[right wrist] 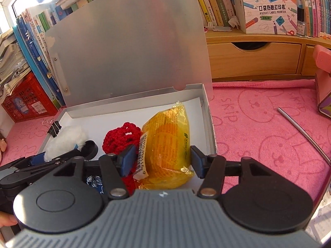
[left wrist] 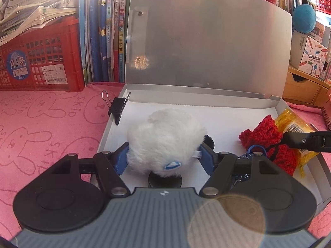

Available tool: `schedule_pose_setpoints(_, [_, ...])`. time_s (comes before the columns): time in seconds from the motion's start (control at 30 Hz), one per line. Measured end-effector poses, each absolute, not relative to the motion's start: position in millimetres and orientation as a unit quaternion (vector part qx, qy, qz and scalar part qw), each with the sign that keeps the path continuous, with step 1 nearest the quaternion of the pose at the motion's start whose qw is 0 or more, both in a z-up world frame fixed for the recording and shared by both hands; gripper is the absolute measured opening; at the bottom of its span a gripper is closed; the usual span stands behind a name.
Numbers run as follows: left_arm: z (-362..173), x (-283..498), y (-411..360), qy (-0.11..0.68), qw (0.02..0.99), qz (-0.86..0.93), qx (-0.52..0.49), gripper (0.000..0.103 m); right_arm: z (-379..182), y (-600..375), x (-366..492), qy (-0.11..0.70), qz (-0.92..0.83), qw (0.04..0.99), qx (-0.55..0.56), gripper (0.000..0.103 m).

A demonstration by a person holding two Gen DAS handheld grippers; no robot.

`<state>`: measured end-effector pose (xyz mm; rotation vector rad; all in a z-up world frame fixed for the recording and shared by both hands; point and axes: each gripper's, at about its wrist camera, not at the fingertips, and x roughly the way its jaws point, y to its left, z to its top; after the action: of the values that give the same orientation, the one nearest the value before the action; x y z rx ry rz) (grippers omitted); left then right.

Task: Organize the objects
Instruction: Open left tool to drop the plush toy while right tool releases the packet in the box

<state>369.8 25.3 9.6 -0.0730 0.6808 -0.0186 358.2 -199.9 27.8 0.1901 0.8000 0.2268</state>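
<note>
- File box (left wrist: pixel 115 111): open on the pink towel (left wrist: pixel 41 128), lid (left wrist: pixel 206 41) raised upright against the books (left wrist: pixel 107 31). Contents: white plush toy (left wrist: pixel 165 138), red crocheted item (left wrist: pixel 266 138), yellow packet (right wrist: pixel 165 144), and a dark blue patterned item (right wrist: pixel 93 180) at the near edge.
- Binder clip (left wrist: pixel 118 107): seated on the box's left wall, near the far corner.
- Left gripper (left wrist: pixel 163 155): angled downward into the left half of the box. Both blue pads (left wrist: pixel 122 159) press into the plush toy's fur on either side; the toy is clamped. Black round discs on the toy show below and beside it.
- Right gripper (right wrist: pixel 163 159): angled downward over the right half of the box. Jaws stand moderately wide, straddling the yellow packet; the right pad stands clear of the wrapper, the left pad lies at its barcode edge. No grip is visible.
- Red crocheted item: lies between toy and packet, touching the packet.
- Metal rod (right wrist: pixel 304 132): lies on the towel, right of the box, well apart.
- Fingertips (right wrist: pixel 7 220): visible at the lower left edge of the right wrist view.
</note>
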Motion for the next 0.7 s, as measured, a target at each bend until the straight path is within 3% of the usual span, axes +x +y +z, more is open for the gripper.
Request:
schedule_pose_setpoints(0.1, [12, 368, 27, 0.33, 0.943, -0.02, -0.043, 0.075, 31, -201, 354, 0.379, 0.116, 0.913, 0.1, 0.081])
schedule_pose_setpoints(0.27, [23, 358, 26, 0.308, 0.95, -0.04, -0.038, 0.081, 43, -201, 344, 0.362, 0.121, 0.918, 0.104, 0.085])
schedule_pose_setpoints(0.7, [58, 307, 29, 0.286, 0.953, -0.093, -0.041, 0.084, 72, -193, 281, 0.328, 0.17, 0.927, 0.07, 0.087])
